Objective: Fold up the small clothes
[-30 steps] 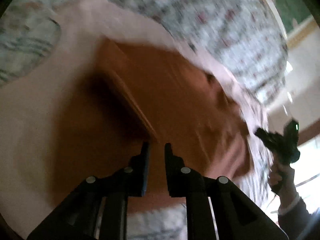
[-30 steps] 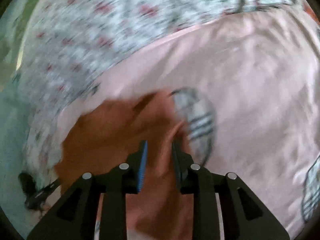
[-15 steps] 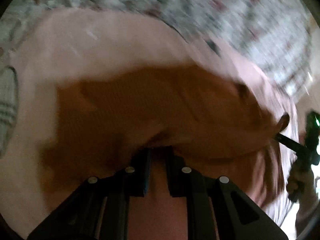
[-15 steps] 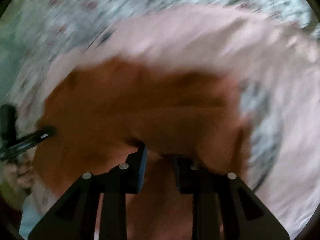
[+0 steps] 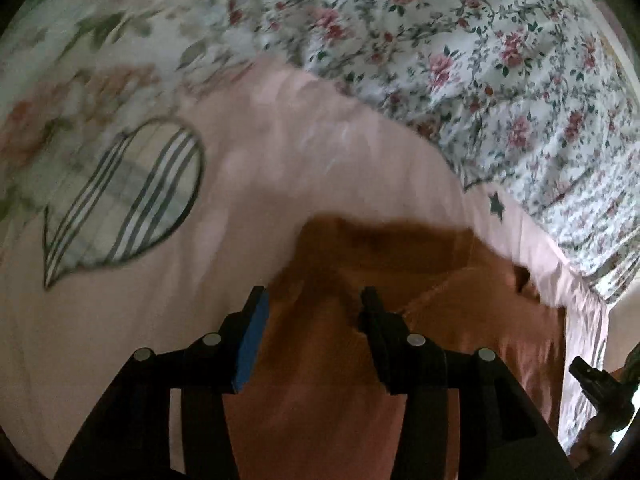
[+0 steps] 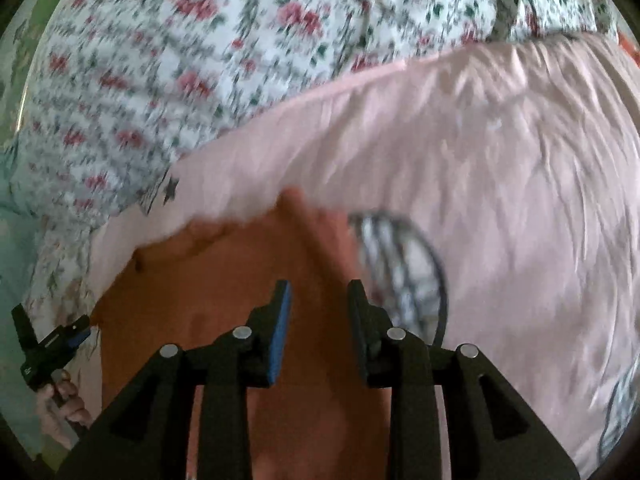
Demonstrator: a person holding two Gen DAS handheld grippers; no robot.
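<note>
A small orange-brown garment (image 5: 400, 280) lies on a pink blanket (image 5: 280, 152); it also shows in the right wrist view (image 6: 200, 300). My left gripper (image 5: 314, 306) is open just above the garment's near part, with nothing between its fingers. My right gripper (image 6: 318, 300) is open over the garment's right side, empty. The other gripper shows at each view's edge: the right one (image 5: 596, 380) in the left wrist view, the left one (image 6: 48, 344) in the right wrist view.
The pink blanket (image 6: 500, 160) has striped heart patches (image 5: 132, 200) (image 6: 404, 276). A floral sheet (image 5: 480, 60) (image 6: 200, 40) covers the bed beyond it. The bed's edge falls away at the far right of the left wrist view.
Both grippers were shut on the orange garment and carrying it; both have now opened and let it go, and it lies on the pink blanket.
</note>
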